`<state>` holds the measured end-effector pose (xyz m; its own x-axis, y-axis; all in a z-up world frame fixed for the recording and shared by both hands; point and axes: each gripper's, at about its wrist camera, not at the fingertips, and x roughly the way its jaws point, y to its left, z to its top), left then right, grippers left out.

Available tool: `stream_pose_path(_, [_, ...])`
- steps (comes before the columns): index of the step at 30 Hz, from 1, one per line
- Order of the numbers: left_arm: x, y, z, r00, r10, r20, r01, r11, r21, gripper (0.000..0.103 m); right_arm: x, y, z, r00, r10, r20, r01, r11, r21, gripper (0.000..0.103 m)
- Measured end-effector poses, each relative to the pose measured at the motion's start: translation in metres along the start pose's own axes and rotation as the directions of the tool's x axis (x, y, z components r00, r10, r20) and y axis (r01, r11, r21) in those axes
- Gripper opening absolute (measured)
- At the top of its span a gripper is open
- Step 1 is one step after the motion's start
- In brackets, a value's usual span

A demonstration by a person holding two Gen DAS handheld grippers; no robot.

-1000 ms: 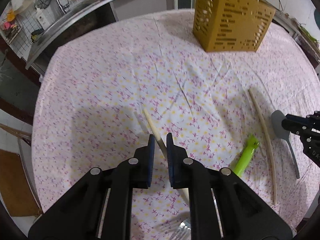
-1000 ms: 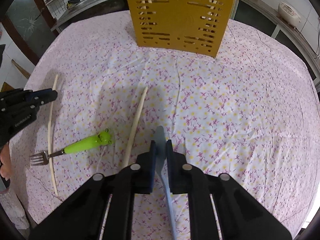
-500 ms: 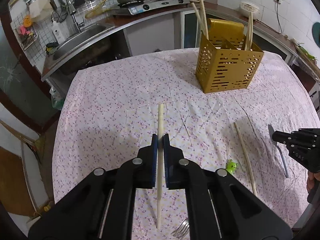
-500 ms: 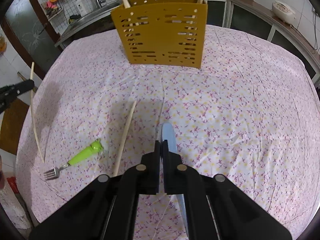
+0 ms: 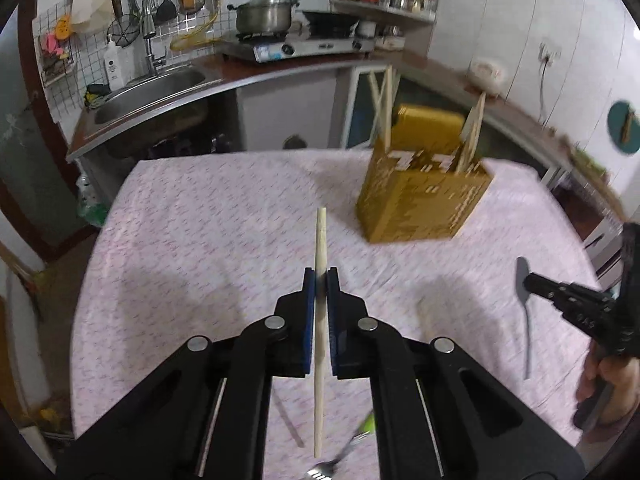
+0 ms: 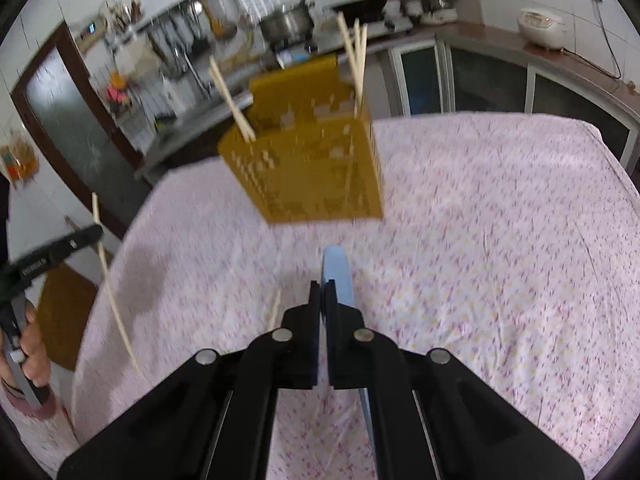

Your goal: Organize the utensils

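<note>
My left gripper [image 5: 320, 276] is shut on a pale wooden chopstick [image 5: 321, 236] and holds it upright above the table; it also shows in the right wrist view [image 6: 105, 264]. My right gripper [image 6: 322, 288] is shut on a grey-blue spoon [image 6: 339, 268], lifted off the cloth, also seen in the left wrist view [image 5: 522, 276]. The yellow perforated utensil holder [image 5: 424, 196] stands ahead with several chopsticks [image 6: 358, 52] in it.
The table has a pink floral cloth [image 6: 500, 240]. Another chopstick [image 6: 275, 310] and a green-handled fork [image 5: 362, 432] lie on it near me. A kitchen counter with sink [image 5: 160, 88] and stove [image 5: 296, 46] runs behind the table.
Both grippers have risen and tilted up from the table, lifting the chopstick and the spoon. The holder is now seen from higher and the kitchen behind shows.
</note>
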<state>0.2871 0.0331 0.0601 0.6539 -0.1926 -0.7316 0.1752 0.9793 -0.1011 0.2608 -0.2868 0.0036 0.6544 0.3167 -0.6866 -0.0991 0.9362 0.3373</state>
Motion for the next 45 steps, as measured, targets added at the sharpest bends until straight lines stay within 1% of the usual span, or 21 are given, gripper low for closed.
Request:
stream_pose_path(3, [-0.001,-0.012,0.009,0.999,-0.019,0.051,0.019,1.0,0.003,0.005,-0.012,-0.003,0.012,0.996,0.017,0.086,-0.018,1.0,0.007,0.002])
stream_pose_path(5, [0.002,-0.02,0.014,0.998,-0.036,0.06,0.036,0.999,0.003,0.005,-0.017,-0.004,0.019,0.991,0.033,0.128,-0.034,0.999,0.005,0.002])
stream_pose_path(8, [0.004,-0.03,0.024,0.995,-0.048,0.088,0.048,0.999,0.002,0.005,-0.022,-0.003,0.033,0.982,0.033,0.188,-0.033,0.999,0.0,0.002])
stream_pose_path(11, [0.007,-0.039,0.033,0.991,-0.059,0.123,0.059,0.998,0.004,0.005,-0.022,-0.004,0.045,0.973,0.028,0.228,-0.029,1.0,0.002,0.002])
stream_pose_path(12, [0.008,-0.041,0.036,0.99,-0.061,0.129,0.061,0.998,0.004,0.005,-0.02,-0.004,0.049,0.972,0.017,0.236,-0.018,1.0,0.003,0.002])
stream_pose_path(14, [0.013,-0.046,0.038,0.99,-0.057,0.13,0.055,0.998,0.017,0.005,-0.019,-0.006,0.052,0.969,0.021,0.246,-0.023,1.0,0.006,0.002])
stream_pose_path(17, [0.021,-0.05,0.039,0.991,-0.053,0.121,0.05,0.998,0.031,0.005,-0.015,-0.006,0.052,0.969,0.014,0.245,-0.014,1.0,-0.005,0.002])
stream_pose_path(20, [0.025,-0.05,0.039,0.992,-0.053,0.115,0.05,0.998,0.027,0.005,-0.013,0.001,0.051,0.966,-0.039,0.254,0.056,0.997,-0.061,0.002])
stream_pose_path(21, [0.027,-0.049,0.04,0.992,-0.056,0.112,0.054,0.998,0.025,0.005,-0.013,0.002,0.051,0.966,-0.044,0.256,0.064,0.996,-0.068,0.002])
stream_pose_path(26, [0.029,-0.052,0.041,0.991,-0.054,0.121,0.05,0.998,0.032,0.005,-0.015,0.009,0.055,0.958,-0.054,0.28,0.084,0.992,-0.097,0.002])
stream_pose_path(29, [0.028,-0.053,0.041,0.99,-0.052,0.128,0.049,0.998,0.03,0.005,-0.016,0.01,0.056,0.954,-0.059,0.293,0.09,0.992,-0.093,0.002])
stream_pose_path(30, [0.028,-0.053,0.04,0.989,-0.053,0.137,0.05,0.998,0.025,0.005,-0.016,0.011,0.054,0.951,-0.067,0.301,0.099,0.991,-0.09,0.002])
stream_pose_path(33, [0.028,-0.053,0.038,0.987,-0.043,0.156,0.041,0.999,0.017,0.005,-0.02,0.014,0.052,0.931,-0.119,0.346,0.157,0.984,-0.083,0.002])
stream_pose_path(35, [0.029,-0.055,0.037,0.986,-0.033,0.166,0.03,0.999,0.02,0.005,-0.022,0.015,0.052,0.924,-0.131,0.36,0.172,0.981,-0.086,0.002])
stream_pose_path(39, [0.026,-0.057,0.035,0.98,-0.05,0.193,0.047,0.999,0.019,0.005,-0.03,0.019,0.054,0.913,-0.126,0.389,0.175,0.98,-0.093,0.002])
stream_pose_path(45, [0.023,-0.059,0.032,0.977,-0.053,0.209,0.048,0.998,0.029,0.005,-0.034,0.021,0.052,0.924,-0.056,0.377,0.097,0.991,-0.091,0.002])
